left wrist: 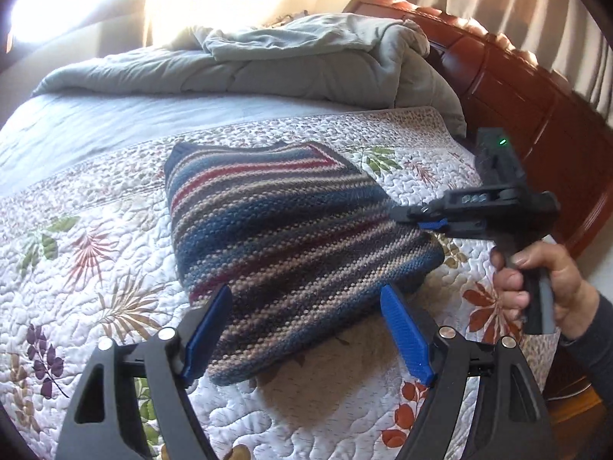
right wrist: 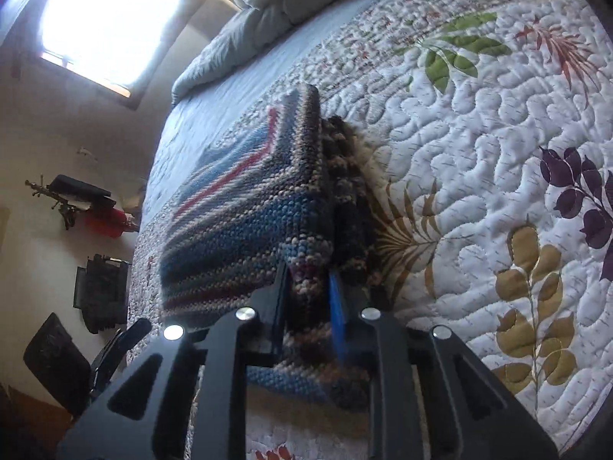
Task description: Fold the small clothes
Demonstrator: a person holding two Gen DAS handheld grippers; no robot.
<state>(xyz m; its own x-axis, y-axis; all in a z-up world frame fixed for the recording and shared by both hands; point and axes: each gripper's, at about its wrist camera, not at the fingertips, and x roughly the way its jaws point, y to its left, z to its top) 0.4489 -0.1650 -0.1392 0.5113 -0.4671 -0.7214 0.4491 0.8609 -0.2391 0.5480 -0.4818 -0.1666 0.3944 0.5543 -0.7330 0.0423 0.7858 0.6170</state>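
A folded knitted sweater (left wrist: pixel 276 230) with blue, red and tan stripes lies on the floral quilt (left wrist: pixel 95 268). My left gripper (left wrist: pixel 306 329) stands open, its blue pads (left wrist: pixel 207 329) either side of the sweater's near corner without pressing on it. At the sweater's right edge, a hand (left wrist: pixel 536 280) holds my right gripper (left wrist: pixel 429 224). In the right wrist view the right gripper (right wrist: pixel 308 280) is closed on a thick fold of the sweater (right wrist: pixel 245 211), and the knit fills the gap between its fingers.
A rumpled grey duvet (left wrist: pixel 287 61) is heaped at the far side of the bed. The red-brown wooden headboard (left wrist: pixel 517 88) runs along the right. Beyond the bed's edge stand a dark chair (right wrist: pixel 57 360) and other dark items below a bright window (right wrist: pixel 107 19).
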